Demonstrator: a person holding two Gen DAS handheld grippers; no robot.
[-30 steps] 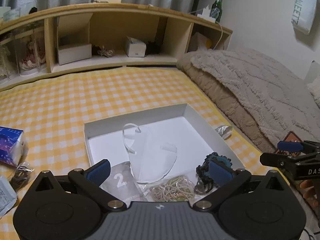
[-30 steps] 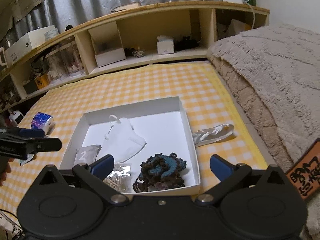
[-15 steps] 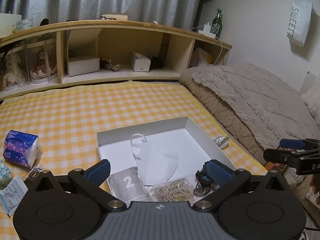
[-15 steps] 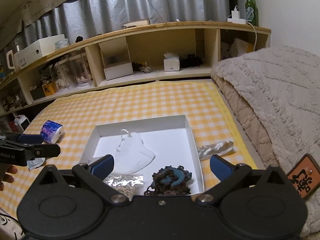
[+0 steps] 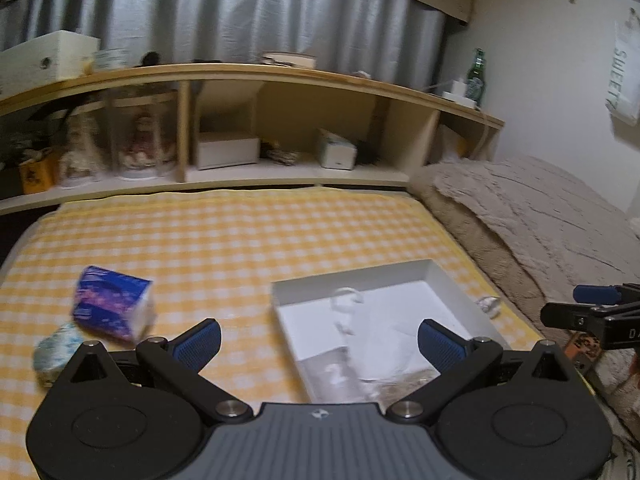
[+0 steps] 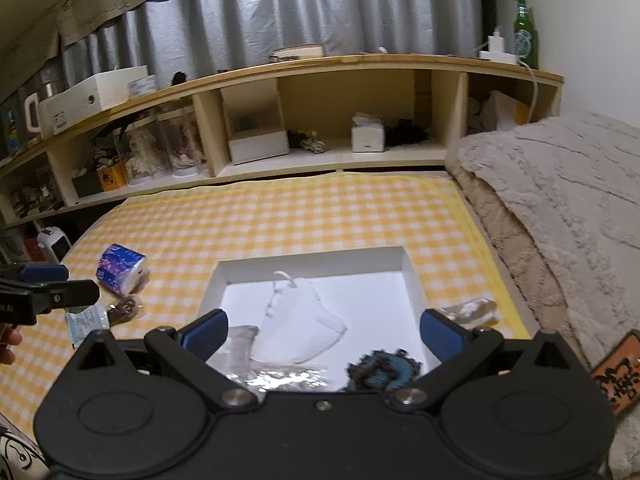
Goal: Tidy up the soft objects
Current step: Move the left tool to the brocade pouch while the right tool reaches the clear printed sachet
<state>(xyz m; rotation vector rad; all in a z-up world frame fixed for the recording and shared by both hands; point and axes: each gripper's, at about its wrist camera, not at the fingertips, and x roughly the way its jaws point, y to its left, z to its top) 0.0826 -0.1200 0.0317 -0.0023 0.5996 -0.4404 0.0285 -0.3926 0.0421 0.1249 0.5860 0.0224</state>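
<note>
**Box partly filled, several soft things still outside**

The yellow checked cloth (image 6: 328, 216) covers the work surface, with a grey blanket (image 6: 560, 200) at the right and a shelf (image 6: 320, 68) at the far side. Near the middle lies the white box (image 6: 412, 276), open at the top.

Inside the box I see a white mask (image 6: 300, 320), a dark crochet piece (image 6: 380, 372) at the near right, a grey pouch (image 5: 332, 372) with the number 2 at the near left, and a shiny bag (image 6: 280, 376) between them. These seem already sorted.

Outside, left of the box, there is a blue tissue pack (image 6: 120, 266), a small white-blue packet (image 6: 86, 322) and a small dark bundle (image 6: 124, 308) beside it. Just right of the box lies a clear wrapper (image 6: 468, 312). I judge these are what is left, so the task is perhaps half done.

The left gripper (image 5: 318, 340) is spread wide and holds nothing; it hangs above the cloth between the pack and the box. The right gripper (image 6: 324, 332) is also spread wide and empty, above the near edge of the box.
</note>
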